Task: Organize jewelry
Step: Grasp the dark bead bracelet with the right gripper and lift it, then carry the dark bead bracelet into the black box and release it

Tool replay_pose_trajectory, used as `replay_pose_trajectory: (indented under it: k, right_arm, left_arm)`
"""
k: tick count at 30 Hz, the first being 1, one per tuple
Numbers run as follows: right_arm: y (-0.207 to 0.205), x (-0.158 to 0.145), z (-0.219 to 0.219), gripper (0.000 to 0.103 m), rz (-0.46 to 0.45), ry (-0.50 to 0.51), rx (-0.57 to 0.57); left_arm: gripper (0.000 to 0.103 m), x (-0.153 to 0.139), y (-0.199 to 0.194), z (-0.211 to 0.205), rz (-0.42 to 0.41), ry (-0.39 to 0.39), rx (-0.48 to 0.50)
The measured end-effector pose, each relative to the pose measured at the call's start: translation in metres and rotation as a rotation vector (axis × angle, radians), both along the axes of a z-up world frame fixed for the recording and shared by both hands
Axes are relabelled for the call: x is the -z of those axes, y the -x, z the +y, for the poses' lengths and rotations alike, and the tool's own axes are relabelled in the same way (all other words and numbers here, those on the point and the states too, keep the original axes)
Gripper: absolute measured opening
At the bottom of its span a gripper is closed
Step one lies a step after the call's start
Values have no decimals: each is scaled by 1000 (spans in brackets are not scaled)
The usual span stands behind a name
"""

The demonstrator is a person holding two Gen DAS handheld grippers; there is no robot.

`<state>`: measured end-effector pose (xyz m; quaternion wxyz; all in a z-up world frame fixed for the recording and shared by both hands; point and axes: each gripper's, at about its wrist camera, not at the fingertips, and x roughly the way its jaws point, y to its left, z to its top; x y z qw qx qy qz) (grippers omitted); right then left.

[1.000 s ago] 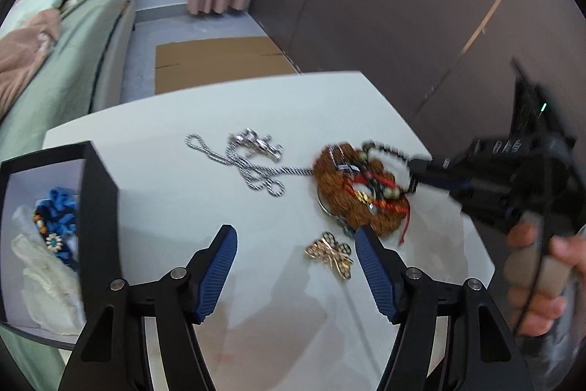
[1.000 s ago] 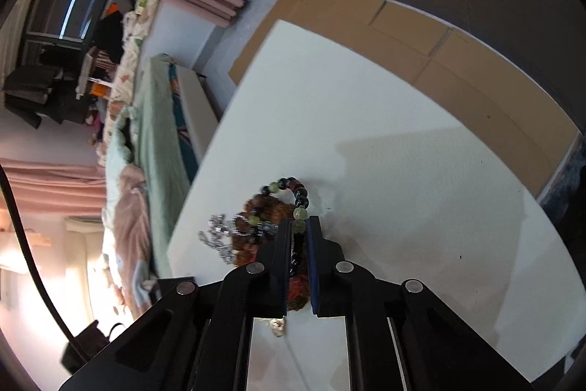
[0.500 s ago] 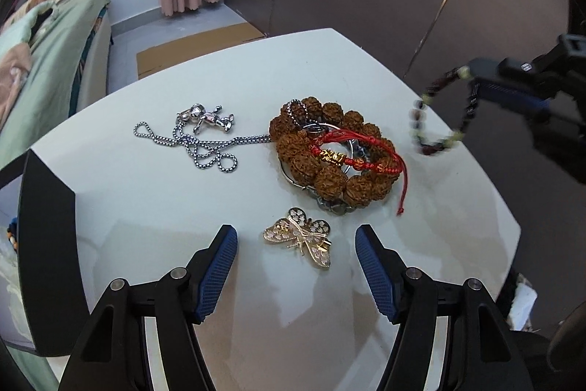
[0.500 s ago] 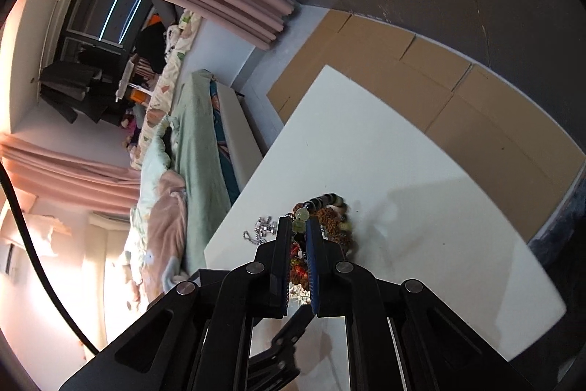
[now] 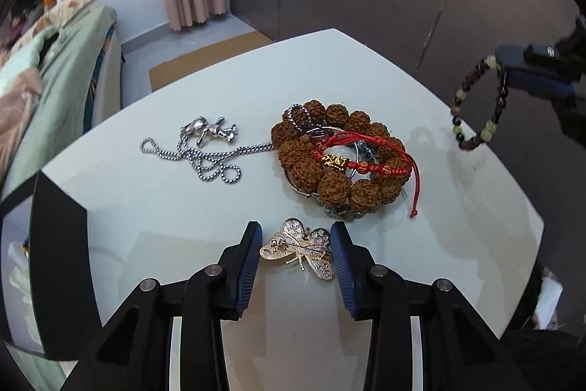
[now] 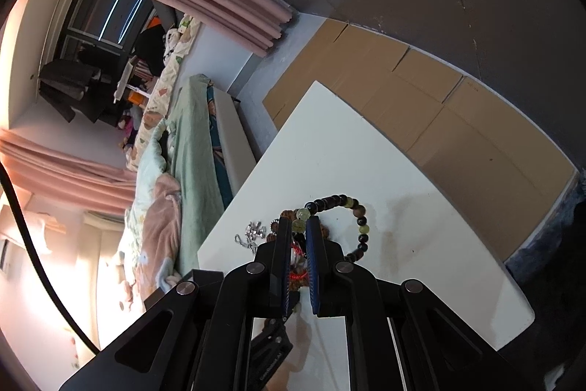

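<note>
The left tool (image 5: 296, 246) was seen at the lower centre of the left wrist view, its jaws narrowed around the gold butterfly brooch (image 5: 298, 250) on the white table (image 5: 366, 61); whether the pads already touched it could not be told. The right tool (image 6: 299, 226) was clamped on the dark beaded bracelet (image 6: 360, 222), which hung clear of the table at the right edge of the left view (image 5: 479, 105). The seed-bead bracelet (image 5: 329, 163), the red cord bracelet (image 5: 366, 156) and the silver chain (image 5: 205, 152) were piled mid-frame. A black box (image 5: 55, 262) stood at the lower left.

For a clean grasp, the brooch would best be pinched across its flat wings, slowly, so that it is not flipped or skidded. No legible brand or writing was visible on the jewelry; faint embossed lettering under the right tool could not be read.
</note>
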<state>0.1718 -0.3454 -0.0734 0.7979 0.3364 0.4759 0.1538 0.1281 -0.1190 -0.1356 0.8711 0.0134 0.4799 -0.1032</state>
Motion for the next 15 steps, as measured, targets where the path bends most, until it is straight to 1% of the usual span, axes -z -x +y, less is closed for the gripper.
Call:
replay_pose_trajectory:
  k: [5,10,15]
  right_arm:
    - [5,-6,10,10,-30,-6,-42]
    - [9,-13,27,10,-72,-3,-89]
    - [12,-14,44,10,-93,-19,-118]
  left_arm:
    - [40,-18,5,11,-45,37,-18]
    - [40,-37,9,34,-77,80,-72]
    - [40,-57,13,60,-124,110,-125]
